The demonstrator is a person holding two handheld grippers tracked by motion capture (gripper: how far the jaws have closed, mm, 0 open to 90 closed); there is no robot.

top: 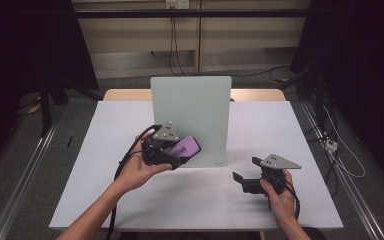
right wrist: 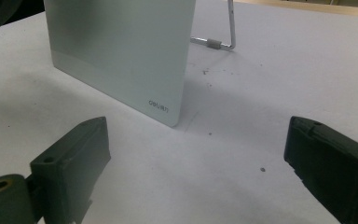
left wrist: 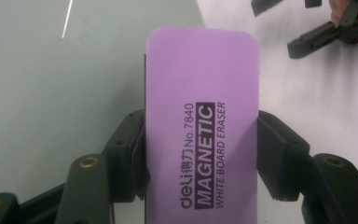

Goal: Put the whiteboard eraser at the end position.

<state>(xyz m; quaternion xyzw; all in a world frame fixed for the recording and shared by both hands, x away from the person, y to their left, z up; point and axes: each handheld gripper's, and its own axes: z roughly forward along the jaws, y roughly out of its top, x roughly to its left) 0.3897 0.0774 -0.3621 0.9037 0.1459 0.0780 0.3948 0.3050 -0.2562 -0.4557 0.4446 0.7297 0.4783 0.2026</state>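
One purple eraser is the thing in hand: the left claw has its two black jaws pressed against the eraser's long sides, and carries it just in front of the lower left part of the upright whiteboard, above the worktop. Judged from this, the step is the approach to the board, with the eraser gripped and brought up but, as far as the high view tells, not clearly laid against the glass (the gap between eraser and board cannot be read for certain). The next move likely calls for turning the eraser's wiping face flat toward the board and easing it on with a light, even press, so that the board, which leans on a thin wire stand behind it, is not pushed backward.

The right claw rests low on the worktop to the right of the board, its jaws standing wide apart with nothing between them; it could steady the board's edge if needed.

The eraser is a flat, lilac block with rounded corners, printed in black with "deli No.7840 MAGNETIC WHITE BOARD ERASER"; a thin dark layer shows along one edge, probably the felt. The board's surface looks clean and pale green-grey.
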